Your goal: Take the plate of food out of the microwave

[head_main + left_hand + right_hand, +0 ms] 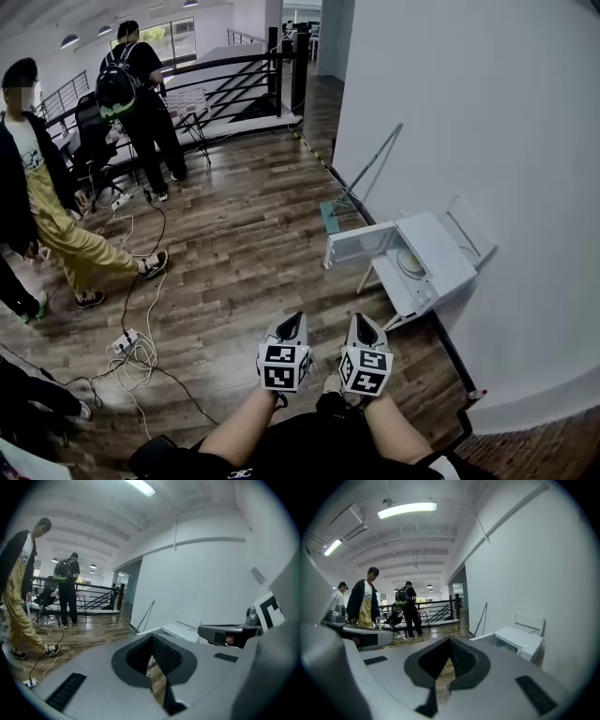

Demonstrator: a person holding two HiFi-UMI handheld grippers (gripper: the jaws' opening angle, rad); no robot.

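Left tool (pixel 292 324), right tool (pixel 363 327) shut, plate (pixel 412 262) in microwave (pixel 442 246) beyond

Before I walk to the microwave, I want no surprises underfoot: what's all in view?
microwave: one, white, door open, by the right wall
plate: one, pale, inside the microwave
mop: one, grey, leaning on the wall
power strip: one, white, on the floor at left, cables around it
railing: one, black, far back
person in yellow trousers: one, left edge
person with backpack: one, by the railing
left claw: grey, shut, empty
right claw: grey, shut, empty
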